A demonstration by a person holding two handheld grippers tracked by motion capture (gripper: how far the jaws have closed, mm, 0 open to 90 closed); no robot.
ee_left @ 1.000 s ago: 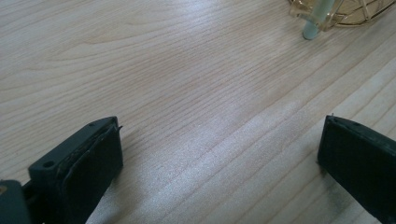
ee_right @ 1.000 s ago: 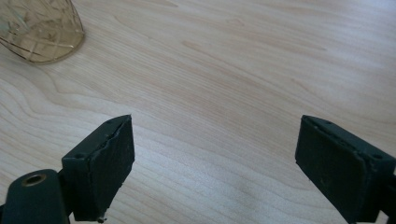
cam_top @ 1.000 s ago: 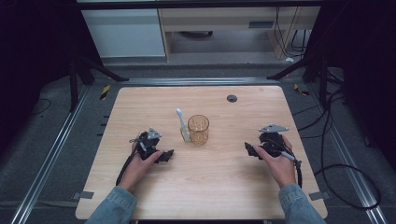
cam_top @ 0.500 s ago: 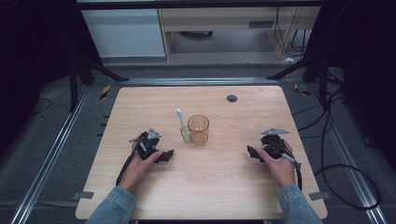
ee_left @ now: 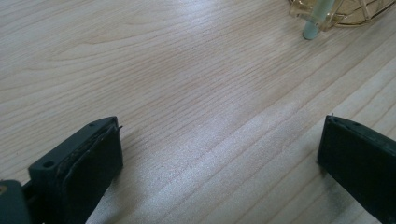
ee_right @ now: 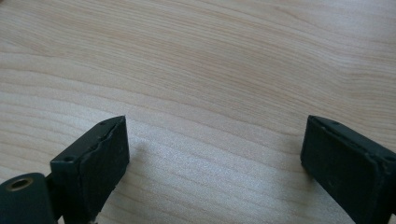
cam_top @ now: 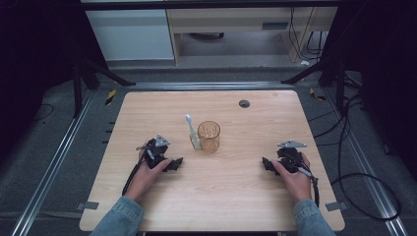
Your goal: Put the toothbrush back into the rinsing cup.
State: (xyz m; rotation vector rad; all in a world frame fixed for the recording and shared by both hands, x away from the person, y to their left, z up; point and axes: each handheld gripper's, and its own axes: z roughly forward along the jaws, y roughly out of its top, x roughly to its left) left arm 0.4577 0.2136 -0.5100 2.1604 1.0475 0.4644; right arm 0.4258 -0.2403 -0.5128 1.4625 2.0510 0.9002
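High view: wooden table (cam_top: 236, 196) takes the centre of frame, dark floor around it. Left gripper (cam_top: 176, 163) sits lower left of centre in the person's hand, right gripper (cam_top: 266, 163) lower right; both rest low on the wood, jaws pointing inward toward each other. Right jaws have just been opening and stand wide with bare wood between them. Left jaws also spread wide, nothing between. Amber cup (cam_top: 209, 136) stands upright at frame centre, between the grippers and a bit above them, well apart from both. Toothbrush (cam_top: 192, 132) lies just left of the cup, touching its base, head toward the top of frame. Left gripper view: cup base and handle tip at upper right.
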